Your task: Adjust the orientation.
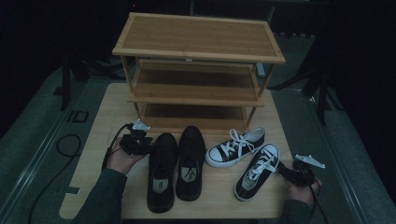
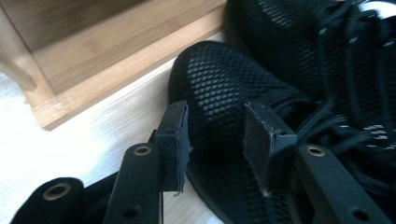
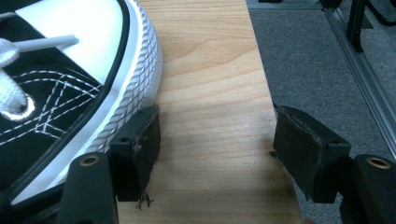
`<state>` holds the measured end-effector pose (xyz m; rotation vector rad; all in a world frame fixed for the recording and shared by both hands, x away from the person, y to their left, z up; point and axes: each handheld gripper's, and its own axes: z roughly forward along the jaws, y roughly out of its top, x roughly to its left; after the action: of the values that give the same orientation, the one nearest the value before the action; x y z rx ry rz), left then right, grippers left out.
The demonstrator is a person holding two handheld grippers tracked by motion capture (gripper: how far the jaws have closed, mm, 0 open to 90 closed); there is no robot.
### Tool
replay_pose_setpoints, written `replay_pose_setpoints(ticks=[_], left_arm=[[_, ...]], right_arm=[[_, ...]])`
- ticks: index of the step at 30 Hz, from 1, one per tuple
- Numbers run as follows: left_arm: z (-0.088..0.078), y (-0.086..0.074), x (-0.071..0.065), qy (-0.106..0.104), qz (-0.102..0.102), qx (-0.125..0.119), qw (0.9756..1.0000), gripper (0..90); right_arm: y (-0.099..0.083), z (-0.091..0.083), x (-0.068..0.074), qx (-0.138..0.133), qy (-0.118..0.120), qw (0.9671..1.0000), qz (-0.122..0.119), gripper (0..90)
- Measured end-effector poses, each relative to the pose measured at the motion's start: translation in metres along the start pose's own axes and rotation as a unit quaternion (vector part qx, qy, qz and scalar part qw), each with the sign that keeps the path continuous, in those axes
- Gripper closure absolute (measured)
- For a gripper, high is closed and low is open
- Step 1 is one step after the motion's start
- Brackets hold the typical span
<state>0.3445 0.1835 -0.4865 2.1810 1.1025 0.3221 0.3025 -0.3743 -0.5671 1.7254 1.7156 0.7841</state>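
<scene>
Black mesh shoe [image 2: 224,88] lies lengthwise near-to-far on the table [image 1: 93,154], just right of the left hand-held gripper [image 1: 140,140], whose released jaws straddle its toe, nearer than the right hand-held gripper [image 1: 285,171], also released.

matt black mesh shoe [image 2: 224,79], smooth pale wood table [image 2: 70,154]

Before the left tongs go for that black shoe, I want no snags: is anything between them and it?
Nothing visible is. The left tongs stand open right over the toe of the left black shoe, with only bare table beside it. The other black shoe lies on its far side, and the shoe rack stands behind.
</scene>
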Motion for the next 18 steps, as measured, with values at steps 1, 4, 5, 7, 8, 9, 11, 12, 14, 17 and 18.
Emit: replay_pose_setpoints(ticks=[1, 4, 5, 7, 8, 9, 11, 12, 14, 17, 18], left_arm=[[-0.002, 0.001, -0.001, -0.004, 0.001, -0.001, 1.0, 60.0], [-0.006, 0.003, -0.004, -0.013, 0.004, -0.004, 0.9999, 60.1], [-0.007, 0.004, -0.005, -0.013, 0.005, -0.003, 0.9999, 60.2], [-0.01, 0.005, -0.006, -0.015, 0.004, -0.005, 0.9999, 60.3], [-0.011, 0.005, -0.007, -0.018, 0.005, -0.007, 0.9998, 60.3], [-0.013, 0.005, -0.007, -0.02, 0.004, -0.009, 0.9998, 60.3], [-0.016, 0.004, -0.008, -0.023, 0.003, -0.014, 0.9996, 60.3], [-0.018, 0.004, -0.009, -0.024, 0.004, -0.014, 0.9996, 60.3], [-0.018, 0.003, -0.009, -0.025, 0.007, -0.01, 0.9996, 60.3], [-0.014, 0.002, -0.008, -0.02, 0.009, 0.004, 0.9997, 61.3], [-0.012, 0.002, -0.008, -0.021, 0.008, 0.009, 0.9997, 62.1]], right_arm=[[0.0, 0.0, 0.0, 0.0, 0.0, 1.0, 0.0, 31.5], [0.0, 0.0, 0.0, 0.0, 0.0, 1.0, 0.0, 31.5], [0.0, 0.0, 0.0, 0.0, 0.0, 1.0, 0.0, 31.5], [0.0, 0.0, 0.0, 0.0, 0.0, 1.0, 0.0, 31.5], [0.0, 0.0, 0.0, 0.0, 0.0, 1.0, 0.0, 31.5], [0.0, 0.0, 0.0, 0.0, 0.0, 1.0, 0.0, 31.5], [0.0, 0.0, 0.0, 0.0, 0.0, 1.0, 0.0, 31.6], [0.0, 0.0, 0.0, 0.0, 0.0, 1.0, 0.0, 31.5], [0.0, 0.0, 0.0, 0.0, 0.0, 1.0, 0.0, 31.5], [0.0, 0.0, 0.0, 0.0, 0.0, 1.0, 0.0, 31.6], [0.0, 0.0, 0.0, 0.0, 0.0, 1.0, 0.0, 31.6]])
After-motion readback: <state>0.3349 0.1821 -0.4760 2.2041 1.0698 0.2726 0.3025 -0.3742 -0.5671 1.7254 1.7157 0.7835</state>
